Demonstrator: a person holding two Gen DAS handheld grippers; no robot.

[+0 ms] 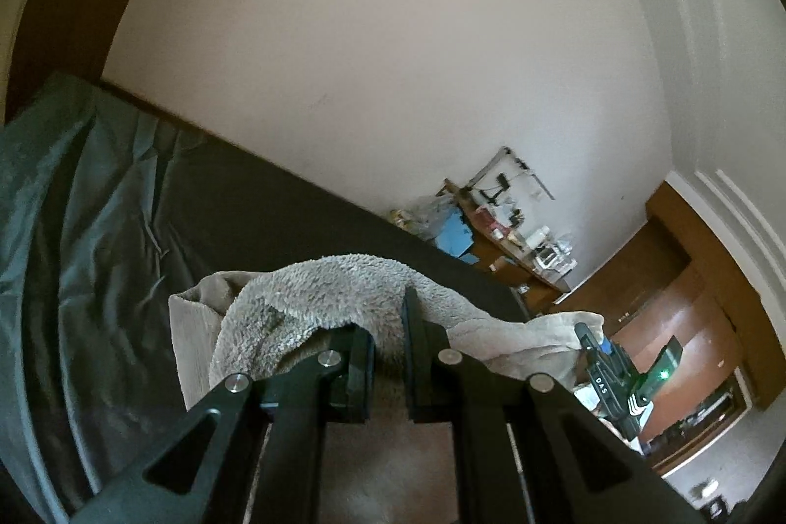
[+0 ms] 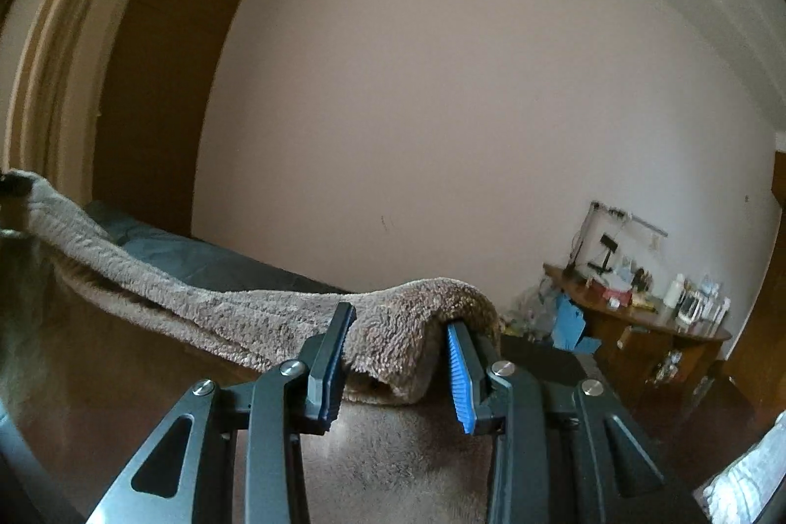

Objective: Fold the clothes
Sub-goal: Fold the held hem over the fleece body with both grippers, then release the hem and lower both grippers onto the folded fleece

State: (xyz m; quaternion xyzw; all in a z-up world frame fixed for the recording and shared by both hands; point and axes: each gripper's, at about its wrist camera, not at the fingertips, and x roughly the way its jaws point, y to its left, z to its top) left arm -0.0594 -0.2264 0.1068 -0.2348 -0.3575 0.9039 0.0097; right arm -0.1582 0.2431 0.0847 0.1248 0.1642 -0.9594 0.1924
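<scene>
We held a fluffy grey-beige fleece garment [image 1: 334, 288] stretched between our two grippers, lifted above a bed covered with a wrinkled teal-grey sheet [image 1: 83, 229]. Our left gripper [image 1: 388, 347] had its black fingers [image 1: 361, 357] drawn close together with a fold of the fleece pinched in the narrow gap between them, the pile bunching up and over the tips. From the left wrist view we could see the cloth run off to the right to where the other tool, dark with a small green light [image 1: 664, 374], gripped its far corner. Our right gripper [image 2: 400, 357] stood with its fingers wider apart – the blue ribbed pad [image 2: 459, 381] on one side was plainly bare along most of its length – yet a thick roll of the same fleece [image 2: 393, 327] filled the space between them, and we judged it clamped on that roll (though the actual contact at the blue pad was partly hidden by the drooping pile). From there the fabric sloped away to the left edge of the right wrist view, taut enough to hang clear of the bed. Behind it all stood a plain pale wall [image 2: 442, 106], a brown wooden door [image 2: 162, 82] and a cluttered wooden side table [image 2: 653, 327] in the corner – its small bottles and boxes too blurred to name.
</scene>
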